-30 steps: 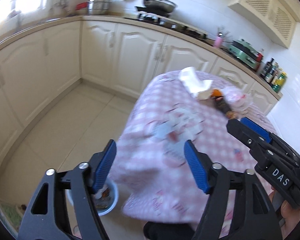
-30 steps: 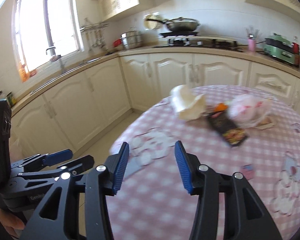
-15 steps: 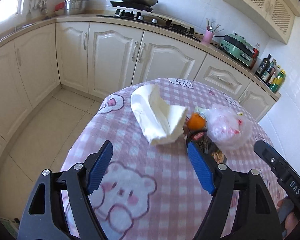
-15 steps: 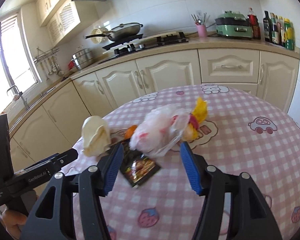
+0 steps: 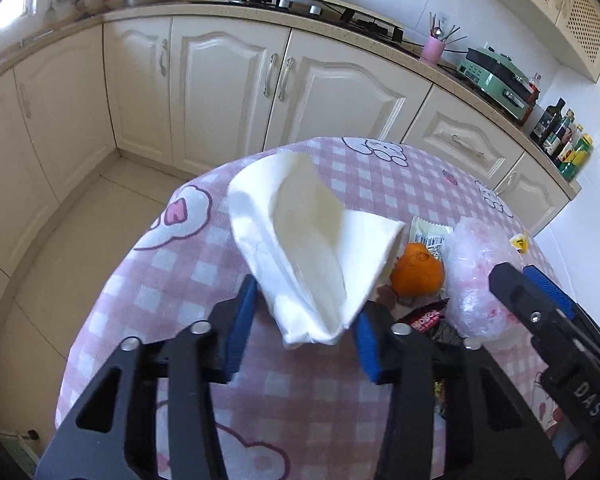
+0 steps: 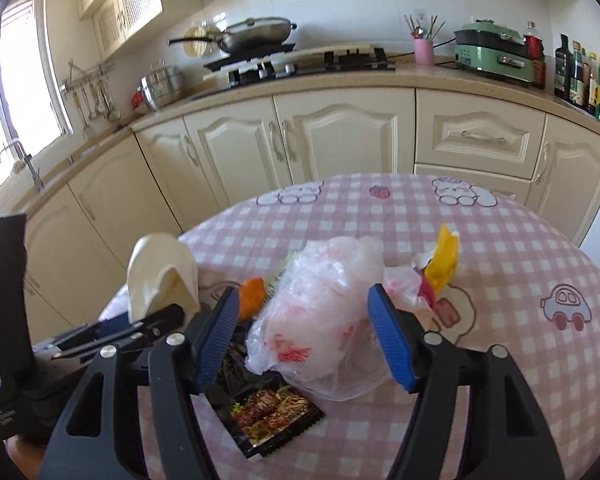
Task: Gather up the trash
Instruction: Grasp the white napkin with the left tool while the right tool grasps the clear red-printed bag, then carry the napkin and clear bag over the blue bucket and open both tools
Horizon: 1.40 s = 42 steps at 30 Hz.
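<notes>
Left gripper (image 5: 304, 322): jaws had just been closing, blue pads either side of the near corner of a folded white paper bag (image 5: 304, 252); whether the pads pressed it could not be told. The bag lay on the tablecloth (image 5: 172, 280), not lifted.

Right gripper (image 6: 304, 336): jaws had just been opening, standing wide around a crumpled clear plastic bag (image 6: 324, 320), with a visible gap on each side; nothing held.

Other trash, all on the table and untouched:
- orange peel (image 5: 418, 270), just beside the paper bag
- dark snack wrapper (image 6: 272, 416), partly under the plastic bag
- pale wrapper (image 5: 428, 236), behind the peel
- yellow wrapper (image 6: 444, 260), at the plastic bag's far side

No bin or collecting bag was in view.

Progress, as judged: early. Nothing appeared collected; two grasps were being set up, every listed piece was left.
</notes>
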Tool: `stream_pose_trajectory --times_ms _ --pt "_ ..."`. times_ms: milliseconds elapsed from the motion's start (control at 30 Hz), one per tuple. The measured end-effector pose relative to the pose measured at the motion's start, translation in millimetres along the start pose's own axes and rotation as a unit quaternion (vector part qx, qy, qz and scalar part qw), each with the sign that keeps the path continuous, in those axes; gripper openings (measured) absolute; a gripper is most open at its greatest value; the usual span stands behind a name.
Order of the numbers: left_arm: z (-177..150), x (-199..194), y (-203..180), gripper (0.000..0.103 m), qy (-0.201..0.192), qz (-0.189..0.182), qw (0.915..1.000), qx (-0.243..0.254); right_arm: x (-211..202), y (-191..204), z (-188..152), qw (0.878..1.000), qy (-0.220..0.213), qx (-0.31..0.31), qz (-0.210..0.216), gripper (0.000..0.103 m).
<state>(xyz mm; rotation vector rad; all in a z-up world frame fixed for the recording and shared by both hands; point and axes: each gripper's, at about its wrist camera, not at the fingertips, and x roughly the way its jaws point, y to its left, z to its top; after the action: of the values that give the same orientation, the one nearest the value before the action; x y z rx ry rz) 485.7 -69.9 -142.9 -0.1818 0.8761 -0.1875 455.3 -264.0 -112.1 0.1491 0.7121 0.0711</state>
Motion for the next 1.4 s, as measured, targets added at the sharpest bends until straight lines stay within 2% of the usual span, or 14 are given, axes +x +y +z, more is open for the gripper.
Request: stream_pose_trajectory --times_ms 33,100,167,233,300,333,400,700,867,1167,1400 --pt "0.3 -0.8 1.2 0.036 0.000 -0.004 1.0000 -0.002 2.9 0.5 -1.1 1.000 0.004 -0.003 -0.005 0.065" --pt "0.1 -2.4 2.9 0.032 0.000 -0.010 1.0000 -0.002 9.8 0.1 -3.6 1.000 0.018 -0.012 -0.011 0.052" --pt "-0.8 -4.9 2.4 0.029 -0.004 -0.006 1.0000 0.003 12.4 -0.2 -5.0 0.999 0.025 -0.018 -0.013 0.047" --pt "-4.0 -12.1 2.3 0.027 -0.008 -0.011 0.9999 0.009 10.9 2.0 -7.0 0.999 0.021 -0.026 -0.016 0.041" --pt "-5.4 -21.7 2.9 0.025 -0.015 -0.013 0.9997 0.013 6.2 5.3 -7.2 0.999 0.015 -0.031 -0.017 0.031" --pt "-6.2 -28.5 3.8 0.020 -0.020 -0.016 0.9996 0.014 2.5 6.3 -7.6 0.999 0.009 -0.032 -0.014 0.028" --pt "-6.4 -39.4 6.9 0.017 -0.027 -0.023 0.9993 0.012 -5.8 7.3 -6.3 0.999 0.000 -0.030 -0.011 0.023" --pt "-18.7 -97.5 23.3 0.017 -0.065 -0.036 0.9972 0.003 -73.6 31.7 -2.9 0.995 -0.082 -0.049 -0.016 0.021" --pt "-33.6 -140.0 44.4 0.017 -0.092 -0.032 0.9952 -0.010 -115.9 61.3 -7.5 0.992 -0.104 -0.063 0.022 0.021" --pt "-78.4 -203.7 109.4 0.017 -0.125 0.002 0.9909 -0.051 -151.2 149.1 -38.0 0.984 -0.088 -0.098 0.122 0.021" --pt "-128.5 -227.0 179.9 0.017 -0.121 0.064 0.9855 -0.100 -139.0 234.1 -86.4 0.972 -0.040 -0.131 0.193 0.021"
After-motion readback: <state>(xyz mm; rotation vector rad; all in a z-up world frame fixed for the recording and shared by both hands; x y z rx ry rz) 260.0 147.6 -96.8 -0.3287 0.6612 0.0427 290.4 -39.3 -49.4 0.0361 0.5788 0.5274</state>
